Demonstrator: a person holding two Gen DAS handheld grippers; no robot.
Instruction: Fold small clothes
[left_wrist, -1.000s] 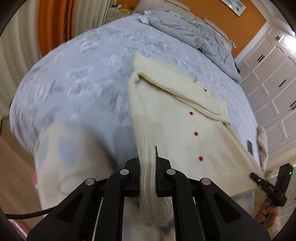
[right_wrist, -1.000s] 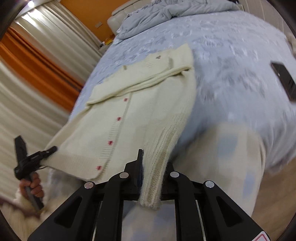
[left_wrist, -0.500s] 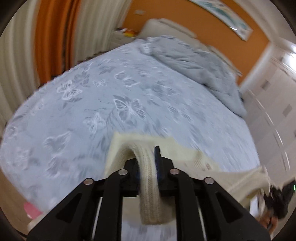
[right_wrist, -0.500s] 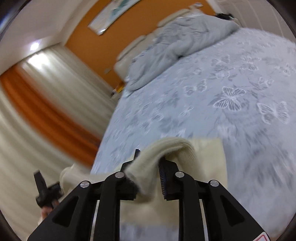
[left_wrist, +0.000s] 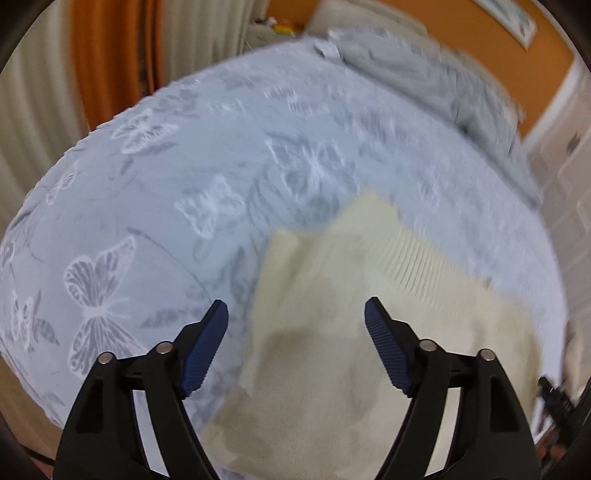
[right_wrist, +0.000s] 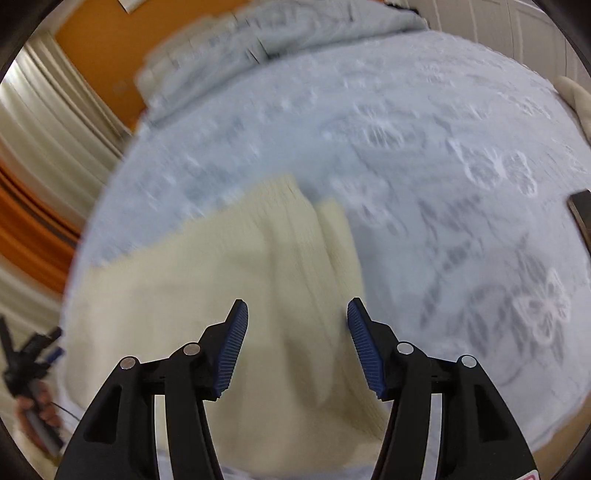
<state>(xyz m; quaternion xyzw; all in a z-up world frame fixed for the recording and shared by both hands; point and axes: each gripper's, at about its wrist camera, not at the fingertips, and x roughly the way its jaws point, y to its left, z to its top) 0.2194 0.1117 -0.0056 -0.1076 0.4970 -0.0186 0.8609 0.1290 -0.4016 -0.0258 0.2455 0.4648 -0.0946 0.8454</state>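
Left tool (left_wrist: 295, 323): spread wide, empty, above cardigan.
Right tool (right_wrist: 297, 321): spread wide, empty.
Cardigan (left_wrist: 332, 332): folded over, flat on bed (left_wrist: 184, 166), near its foot edge.
Progress: one fold apparently laid; further folding, tidying likely left.

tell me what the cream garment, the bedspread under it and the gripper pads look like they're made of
Cream cardigan: soft knit, probably wool or acrylic; a ribbed band shows along its edge.
Bedspread: matte pale-blue woven fabric with raised white butterfly motifs, possibly embroidered or jacquard.
Left gripper pads: blue, finely ridged, likely rubber or plastic, on black plastic-looking fingers.
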